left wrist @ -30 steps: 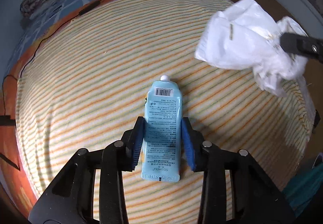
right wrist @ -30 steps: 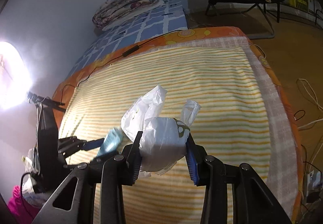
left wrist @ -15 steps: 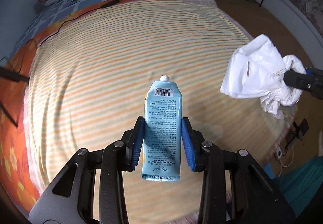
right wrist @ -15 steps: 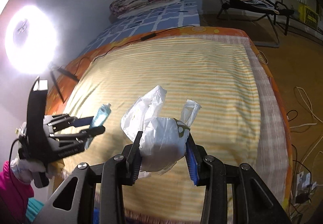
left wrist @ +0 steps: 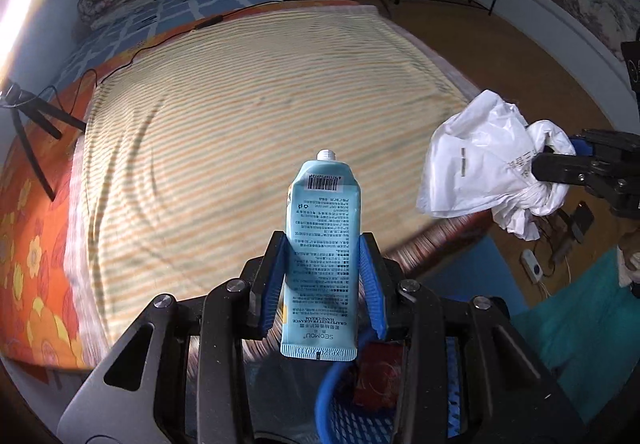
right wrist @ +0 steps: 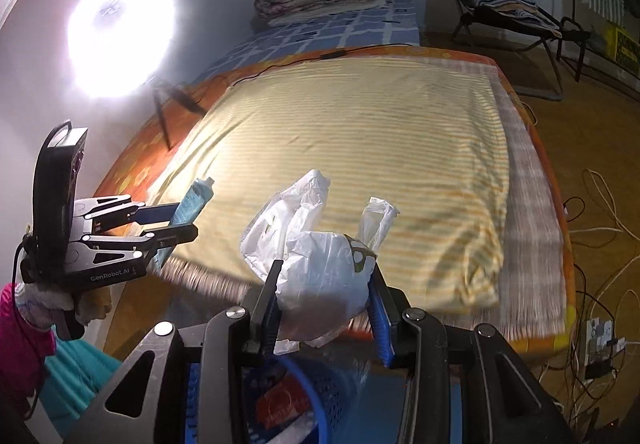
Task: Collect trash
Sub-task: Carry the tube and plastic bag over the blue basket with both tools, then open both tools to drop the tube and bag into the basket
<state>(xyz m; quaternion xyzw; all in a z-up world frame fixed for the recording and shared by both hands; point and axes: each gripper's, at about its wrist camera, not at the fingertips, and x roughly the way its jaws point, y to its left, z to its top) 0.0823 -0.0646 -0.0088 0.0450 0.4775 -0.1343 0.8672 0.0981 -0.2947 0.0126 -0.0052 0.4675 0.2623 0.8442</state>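
Observation:
My left gripper (left wrist: 322, 244) is shut on a light blue cream tube (left wrist: 323, 244), cap pointing away, held in the air near the foot edge of the bed. The tube also shows in the right wrist view (right wrist: 191, 206), in the left gripper (right wrist: 176, 222). My right gripper (right wrist: 324, 276) is shut on a crumpled white plastic bag (right wrist: 320, 264); the bag also shows in the left wrist view (left wrist: 480, 164), to the right of the tube. A blue mesh basket (left wrist: 340, 404) with a red wrapper inside sits below both grippers; it also shows in the right wrist view (right wrist: 320, 392).
The bed has a yellow striped sheet (left wrist: 248, 116) over an orange flowered cover (left wrist: 24, 244). A tripod leg (left wrist: 32, 132) stands at the left. A ring light (right wrist: 120, 32) glares. Cables and a power strip (right wrist: 596, 340) lie on the floor at right. A folding chair (right wrist: 512, 4) stands behind.
Both grippers have drawn back from over the bed towards its foot edge, still holding the tube and the bag. The blue basket has come into view below them.

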